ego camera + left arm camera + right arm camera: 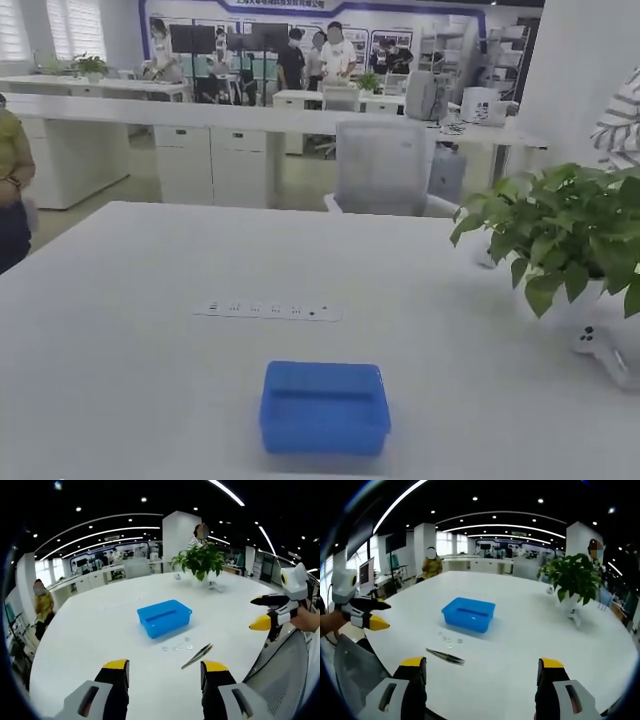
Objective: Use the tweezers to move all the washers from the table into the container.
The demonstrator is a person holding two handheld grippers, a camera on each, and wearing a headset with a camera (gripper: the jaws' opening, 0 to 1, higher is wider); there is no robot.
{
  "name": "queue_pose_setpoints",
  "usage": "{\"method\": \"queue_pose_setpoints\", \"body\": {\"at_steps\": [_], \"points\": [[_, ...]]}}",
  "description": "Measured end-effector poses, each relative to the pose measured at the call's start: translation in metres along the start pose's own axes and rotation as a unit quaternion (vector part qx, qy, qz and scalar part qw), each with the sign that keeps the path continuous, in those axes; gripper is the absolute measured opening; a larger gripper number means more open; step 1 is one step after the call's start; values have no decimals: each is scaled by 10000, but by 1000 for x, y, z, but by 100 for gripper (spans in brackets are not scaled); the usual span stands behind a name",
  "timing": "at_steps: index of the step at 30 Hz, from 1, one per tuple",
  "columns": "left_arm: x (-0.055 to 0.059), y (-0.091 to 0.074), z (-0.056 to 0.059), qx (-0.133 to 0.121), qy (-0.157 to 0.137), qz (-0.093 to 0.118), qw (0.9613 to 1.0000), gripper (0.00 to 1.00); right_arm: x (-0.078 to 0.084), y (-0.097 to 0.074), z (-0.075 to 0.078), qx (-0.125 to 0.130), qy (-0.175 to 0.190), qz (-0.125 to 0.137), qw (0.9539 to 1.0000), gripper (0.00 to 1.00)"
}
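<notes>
left gripper (pixel 165 666) and right gripper (pixel 482 663) gape, low in frame; slim metal tweezers (pixel 197 656), ring washers (pixel 176 646) below rectangular blue box (pixel 168 628).

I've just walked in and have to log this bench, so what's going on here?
A person holds the left hand-held gripper and the right hand-held gripper above the near edge of the table. Both are open and hold nothing. The tweezers lie on the table beside a few washers, just in front of the blue container. The container looks empty, so the job seems not yet begun.
</notes>
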State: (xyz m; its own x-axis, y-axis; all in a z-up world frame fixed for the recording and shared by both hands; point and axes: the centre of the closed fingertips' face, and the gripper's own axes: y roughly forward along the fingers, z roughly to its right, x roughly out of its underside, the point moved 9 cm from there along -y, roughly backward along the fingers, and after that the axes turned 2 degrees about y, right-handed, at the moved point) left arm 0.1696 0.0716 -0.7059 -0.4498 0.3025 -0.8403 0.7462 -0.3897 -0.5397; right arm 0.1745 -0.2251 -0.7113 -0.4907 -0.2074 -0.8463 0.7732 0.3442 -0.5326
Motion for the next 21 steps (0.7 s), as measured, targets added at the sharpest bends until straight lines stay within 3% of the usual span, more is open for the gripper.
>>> {"method": "queue_pose_setpoints", "body": {"at_steps": [3,7,9,10,11,14,17,21], "points": [[-4,10,1,256,151,-6,9996,51,1,1,0,-7,7,-36,10000,91],[-8,28,5,695,362,-179,9968,36,3,4,1,-7,21,-120,9999,90],[-7,38,7,918,530,-351,9938,30,4,5,1,-7,27,-175,9998,90],[-4,44,9,1087,582,-557,9908,26,5,6,1,-7,24,-186,9998,90],[-3,49,9,1063,578,-605,9908,23,5,6,1,-4,17,-203,9998,90],[3,63,11,1257,643,-785,9869,22,6,8,2,9,27,-266,9996,90],[8,76,12,1451,808,-1045,9806,22,7,8,2,-17,84,-278,9996,91],[12,89,13,1608,953,-1176,9753,21,8,9,2,6,70,-314,9995,91]]}}
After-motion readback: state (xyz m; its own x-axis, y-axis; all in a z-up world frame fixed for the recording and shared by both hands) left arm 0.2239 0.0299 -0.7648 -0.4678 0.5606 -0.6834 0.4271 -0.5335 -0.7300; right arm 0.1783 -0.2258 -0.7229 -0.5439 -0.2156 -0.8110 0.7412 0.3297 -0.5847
